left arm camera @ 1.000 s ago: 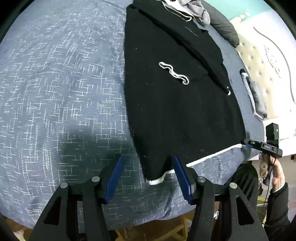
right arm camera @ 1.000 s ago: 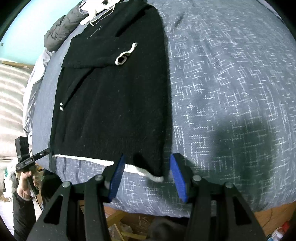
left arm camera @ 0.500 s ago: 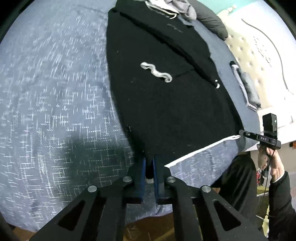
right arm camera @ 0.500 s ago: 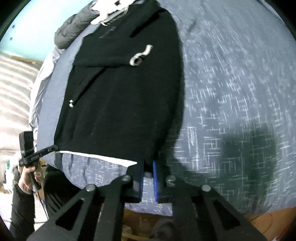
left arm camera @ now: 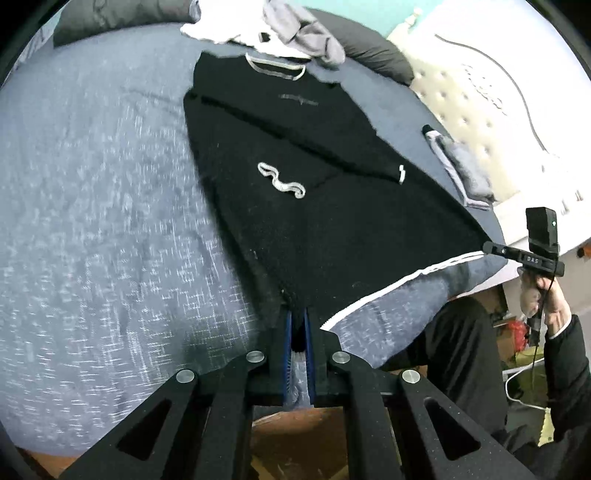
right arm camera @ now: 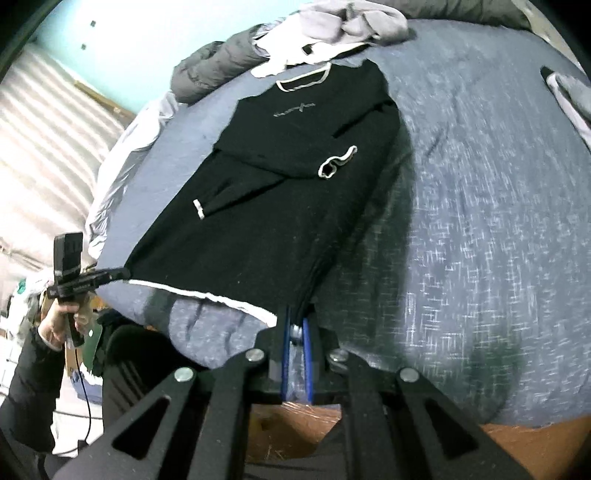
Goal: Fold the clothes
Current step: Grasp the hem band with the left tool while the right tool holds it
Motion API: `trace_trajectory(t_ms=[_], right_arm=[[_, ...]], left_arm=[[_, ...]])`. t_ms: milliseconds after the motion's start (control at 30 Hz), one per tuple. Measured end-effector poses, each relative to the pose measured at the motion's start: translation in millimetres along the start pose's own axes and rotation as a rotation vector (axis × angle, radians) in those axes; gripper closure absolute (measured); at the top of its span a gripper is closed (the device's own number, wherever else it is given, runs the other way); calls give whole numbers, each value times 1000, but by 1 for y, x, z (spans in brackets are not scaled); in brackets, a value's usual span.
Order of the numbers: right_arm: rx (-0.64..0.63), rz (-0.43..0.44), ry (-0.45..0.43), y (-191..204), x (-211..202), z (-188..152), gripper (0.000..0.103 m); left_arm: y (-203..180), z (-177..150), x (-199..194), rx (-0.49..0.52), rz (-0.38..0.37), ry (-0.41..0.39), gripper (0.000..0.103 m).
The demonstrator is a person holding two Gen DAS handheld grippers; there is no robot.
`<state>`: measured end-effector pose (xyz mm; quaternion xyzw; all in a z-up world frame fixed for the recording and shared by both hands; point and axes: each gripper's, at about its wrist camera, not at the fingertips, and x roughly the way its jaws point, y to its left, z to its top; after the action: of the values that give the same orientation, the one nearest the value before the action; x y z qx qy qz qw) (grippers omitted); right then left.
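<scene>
A black sweater (left arm camera: 332,206) with white trim lies lengthwise on the bed, both sleeves folded across its front. My left gripper (left arm camera: 298,317) is shut on one bottom hem corner, lifted off the bedspread. The right wrist view shows the same sweater (right arm camera: 280,199), and my right gripper (right arm camera: 295,319) is shut on the other hem corner. The white hem band (left arm camera: 402,280) stretches taut between the two grips. Across each view I see the other gripper in a hand: the right gripper (left arm camera: 491,248) and the left gripper (right arm camera: 118,274), each pinching its corner.
The blue-grey patterned bedspread (left arm camera: 96,221) covers the bed. Loose grey and white clothes (left arm camera: 288,33) are piled at the far end beside a dark pillow (left arm camera: 373,55). A folded grey garment (left arm camera: 461,170) lies near the padded headboard (left arm camera: 480,96). A person's dark sleeve (left arm camera: 565,369) is at right.
Both grippers closed from wide open onto the sweater's bottom corners, then rose, lifting the hem off the bed and pulling it taut between them.
</scene>
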<state>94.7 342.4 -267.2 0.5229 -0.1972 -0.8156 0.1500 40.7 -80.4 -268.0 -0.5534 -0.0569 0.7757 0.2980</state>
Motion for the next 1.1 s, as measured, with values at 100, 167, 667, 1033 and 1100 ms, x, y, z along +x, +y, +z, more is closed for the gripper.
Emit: trace_trajectory(t_ms=[100, 167, 667, 1033, 1100], right_arm=[[-23, 14, -14, 8, -11, -2, 98], [-43, 25, -25, 16, -19, -4, 98], [-197, 61, -62, 58, -76, -33, 103], [-93, -52, 42, 22, -24, -27, 100], [-33, -79, 91, 6, -3, -26, 79]], left_arm=[[-7, -2, -13, 18, -3, -14, 97], [-11, -6, -17, 31, 4, -13, 97], [-49, -37, -75, 132, -5, -46, 103], [5, -33, -17, -22, 53, 60, 103], [22, -31, -1, -80, 53, 96, 102]])
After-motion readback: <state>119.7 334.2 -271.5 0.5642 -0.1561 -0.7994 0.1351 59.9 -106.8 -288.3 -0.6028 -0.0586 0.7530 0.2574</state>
